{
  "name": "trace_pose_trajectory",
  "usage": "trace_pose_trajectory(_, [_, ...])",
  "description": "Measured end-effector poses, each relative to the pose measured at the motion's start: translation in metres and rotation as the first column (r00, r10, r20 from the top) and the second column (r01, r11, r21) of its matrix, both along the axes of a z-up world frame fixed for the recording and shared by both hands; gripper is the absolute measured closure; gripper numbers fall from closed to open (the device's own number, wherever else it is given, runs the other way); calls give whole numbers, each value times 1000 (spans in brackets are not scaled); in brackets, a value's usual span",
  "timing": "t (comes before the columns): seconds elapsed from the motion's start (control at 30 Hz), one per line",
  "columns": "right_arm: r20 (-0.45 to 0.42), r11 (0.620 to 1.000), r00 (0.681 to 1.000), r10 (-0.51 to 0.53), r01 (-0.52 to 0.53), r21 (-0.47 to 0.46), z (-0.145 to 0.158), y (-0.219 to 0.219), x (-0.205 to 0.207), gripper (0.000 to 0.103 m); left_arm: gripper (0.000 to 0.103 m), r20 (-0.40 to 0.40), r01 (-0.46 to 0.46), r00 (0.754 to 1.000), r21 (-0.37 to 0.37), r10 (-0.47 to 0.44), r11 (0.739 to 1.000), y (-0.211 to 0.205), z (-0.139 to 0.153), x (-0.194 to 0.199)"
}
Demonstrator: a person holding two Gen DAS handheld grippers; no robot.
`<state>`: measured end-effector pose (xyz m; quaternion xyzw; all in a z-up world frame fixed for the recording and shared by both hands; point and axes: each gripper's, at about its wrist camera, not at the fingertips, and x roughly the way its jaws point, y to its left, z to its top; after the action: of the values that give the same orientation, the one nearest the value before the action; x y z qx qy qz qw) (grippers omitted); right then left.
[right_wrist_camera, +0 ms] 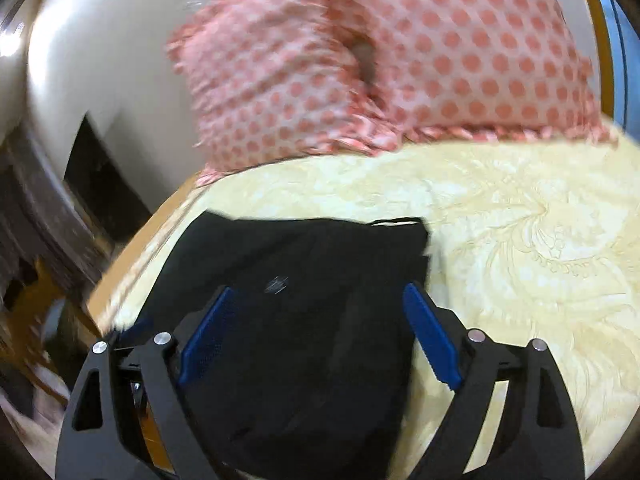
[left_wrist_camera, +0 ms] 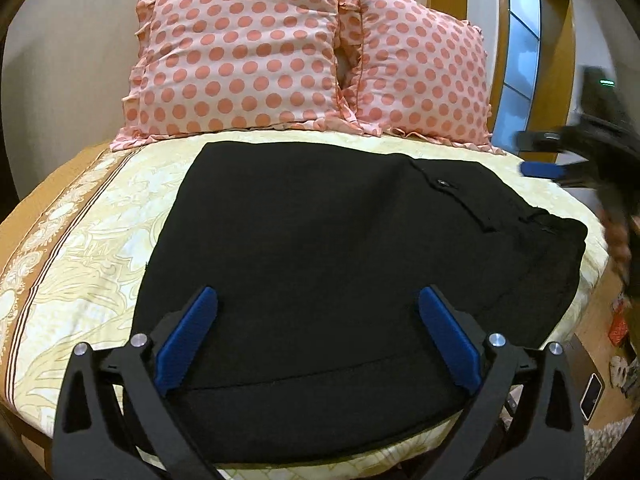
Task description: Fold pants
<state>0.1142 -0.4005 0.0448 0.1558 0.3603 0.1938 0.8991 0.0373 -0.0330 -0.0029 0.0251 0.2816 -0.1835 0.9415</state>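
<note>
Both grippers stood released, holding nothing. Over the pants [left_wrist_camera: 340, 280], the left gripper [left_wrist_camera: 318, 336] hung with its blue pads spread wide and nothing but flat black cloth showing between them. Off at the pants' waistband side, the right gripper [left_wrist_camera: 538, 168] hovered clear of the cloth; in its own blurred view the right gripper [right_wrist_camera: 316, 336] also had its pads apart above the fabric.

Already folded into a compact dark block, the pants lay on the bed sheet [left_wrist_camera: 80, 264], well short of the dotted pillows [left_wrist_camera: 240, 52], with the buttoned pocket and waistband on the side away from the left gripper's pads.

Judging by the drape, the pants were soft, light and limp, likely to sag and slide once lifted. A pinch on a firm stitched edge, the hem nearest the left gripper or the waistband, would probably hold best.
</note>
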Motion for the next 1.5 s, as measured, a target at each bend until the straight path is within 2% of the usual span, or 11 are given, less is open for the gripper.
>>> trace_pose_trajectory(0.03, [-50,1000,999,-10,11,3,-7,-5,15,34,2,0,3,1000,-2,-3,1000,0,0,0])
trace_pose_trajectory(0.17, [-167,999,986,-22,26,22,-31,-12,40,38,2,5,20,1000,-16,-19,1000,3,0,0])
trace_pose_trajectory(0.3, [-190,1000,982,4,-2,13,-42,-9,46,38,2,13,25,1000,-18,-25,1000,3,-1,-1])
trace_pose_trajectory(0.47, [-165,999,986,39,-41,-5,-42,-5,44,38,2,20,26,999,-19,-26,999,3,-1,-1])
trace_pose_trajectory(0.73, [-13,984,993,115,-115,-136,-28,16,26,69,2,22,26,999,-18,-26,999,3,-1,-2])
trace_pose_trajectory(0.83, [0,976,992,125,-123,-180,-28,21,24,69,2,23,26,999,-18,-26,999,3,0,-2])
trace_pose_trajectory(1.0, [-83,994,993,84,-89,-61,-41,4,41,54,2,16,26,1000,-17,-26,1000,3,1,-2])
trace_pose_trajectory(1.1, [-75,994,993,89,-93,-53,-44,5,42,54,2,-22,40,999,-36,-41,999,5,9,3])
trace_pose_trajectory(1.23, [-16,988,992,127,-128,-83,-35,13,32,77,2,-11,13,1000,-103,-14,995,30,41,11])
trace_pose_trajectory(1.3, [19,985,988,150,-148,-89,-29,15,25,80,2,-5,-37,999,-129,36,991,49,59,21])
trace_pose_trajectory(1.5, [81,976,977,197,-188,-115,-19,24,13,81,8,-158,-130,982,-155,105,979,82,71,77])
